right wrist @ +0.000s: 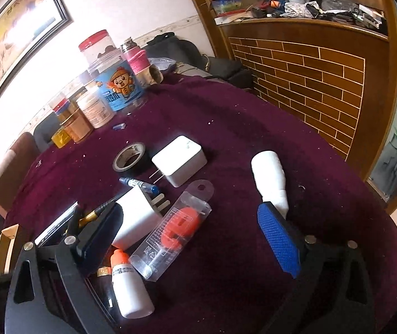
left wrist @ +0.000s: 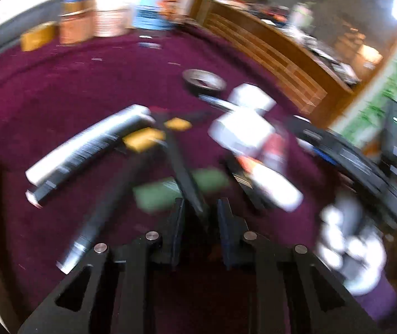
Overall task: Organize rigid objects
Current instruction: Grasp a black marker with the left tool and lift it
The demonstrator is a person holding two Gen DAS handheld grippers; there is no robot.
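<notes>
Evidently little is sorted yet: the small rigid things lie scattered on the maroon worktop (right wrist: pixel 254 128), none gathered into any container that shows. In the right wrist view a black tape roll (right wrist: pixel 129 158) sits far left of centre, a white plug adapter (right wrist: pixel 180 160) just beside it, a blue marker (right wrist: pixel 138 184) nearer, then a second white charger (right wrist: pixel 135 217), a clear blister pack with an orange part (right wrist: pixel 170 231) and a white bottle with an orange cap (right wrist: pixel 130 286) nearest. A white cylinder (right wrist: pixel 270 179) lies apart on the right. The right hand-held gripper (right wrist: pixel 195 236) hovers low over the near items, its jaws spread wide and holding nothing. The left hand-held gripper (left wrist: pixel 199 217) points into the same clutter in a heavily blurred view; its jaws stand narrowly apart around a thin black bar, though whether they clamp it I cannot tell. A silver tube (left wrist: pixel 87 144) lies to its left.
</notes>
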